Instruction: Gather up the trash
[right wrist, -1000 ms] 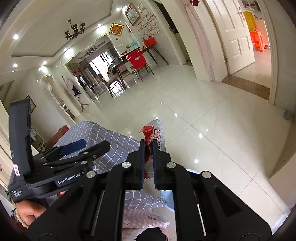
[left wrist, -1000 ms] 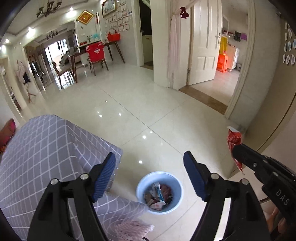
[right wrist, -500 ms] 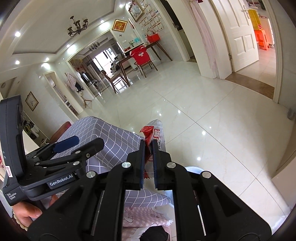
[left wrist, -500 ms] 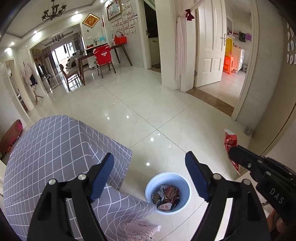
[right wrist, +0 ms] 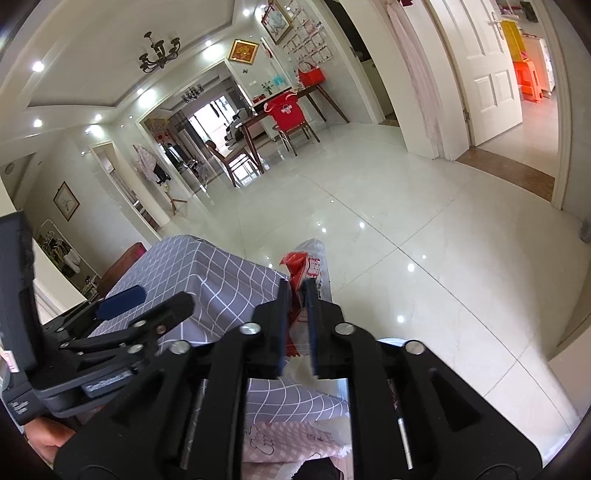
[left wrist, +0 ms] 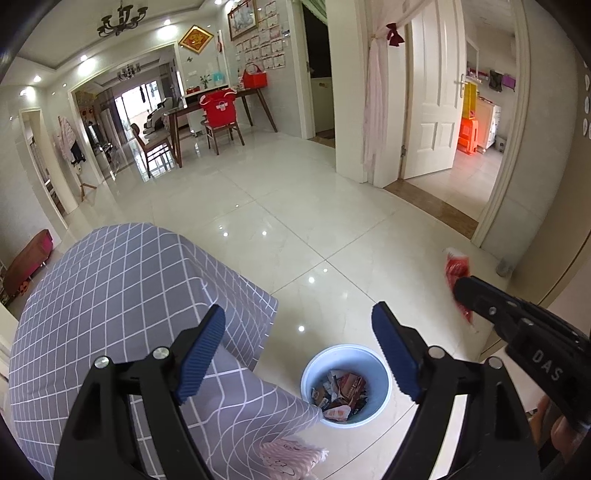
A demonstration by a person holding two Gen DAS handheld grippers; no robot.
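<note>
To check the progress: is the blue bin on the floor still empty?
No, the blue bin already holds several crumpled wrappers.

Grey checked tablecloth (left wrist: pixel 122 295) nearby, pink cloth (left wrist: pixel 291 456) under its corner. Shiny white floor tiles (left wrist: pixel 295 221). Far off, wooden table (left wrist: pixel 221 99), red-covered chair (left wrist: pixel 219 110), black chandelier (left wrist: pixel 119 21), open white door (left wrist: pixel 434 96).

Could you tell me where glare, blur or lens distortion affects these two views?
Left wrist view: ceiling lights glint off the glossy floor; door frames bow near the edges; the red wrapper looks soft. Right wrist view: similar floor glints and curved walls; dark corners in both.
</note>
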